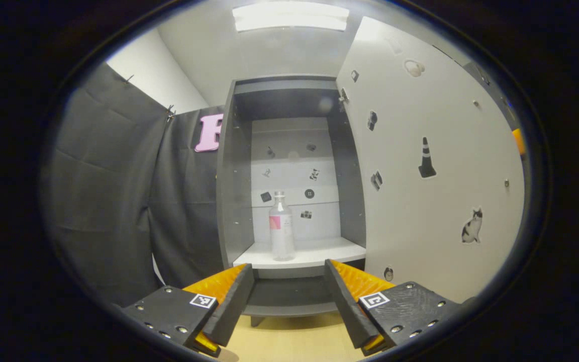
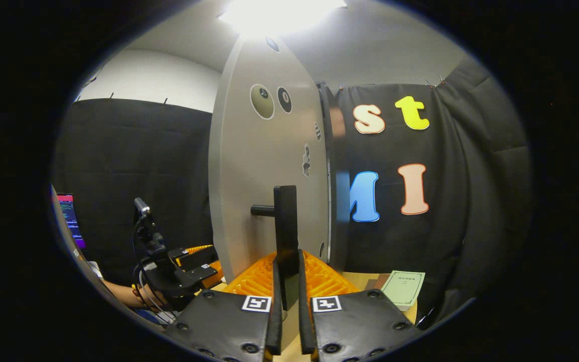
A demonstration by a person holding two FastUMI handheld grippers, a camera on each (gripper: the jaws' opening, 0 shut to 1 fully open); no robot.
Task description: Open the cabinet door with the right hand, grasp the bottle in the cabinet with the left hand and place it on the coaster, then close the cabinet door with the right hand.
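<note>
The tall grey cabinet [image 1: 289, 166] stands open, its pale grey door [image 1: 420, 166] swung wide to the right in the left gripper view, dotted with small stickers, among them a traffic cone and a cat. On the white shelf [image 1: 314, 254] inside, a clear plastic bottle [image 1: 281, 226] with a white cap and a pink-and-white label stands upright, a little left of the middle and near the front edge. The left gripper [image 1: 289, 296] hangs in front of the cabinet, below shelf level, its two fingers spread wide with nothing between them, well short of the bottle, above a light wooden tabletop [image 1: 289, 342].

In the right gripper view, the right gripper [image 2: 286, 281] has its fingers drawn in tight on the door's black upright bar handle [image 2: 285, 226], one finger pressing on each side of its lower end. The door [image 2: 264, 166] shows edge-on behind the handle. Off to the left, a hand [image 2: 136, 294] holds the other gripper [image 2: 194, 264], cables trailing from it. A pale green booklet [image 2: 403, 287] lies on the table at lower right, and a lit screen [image 2: 71, 218] glows at the far left.
</note>
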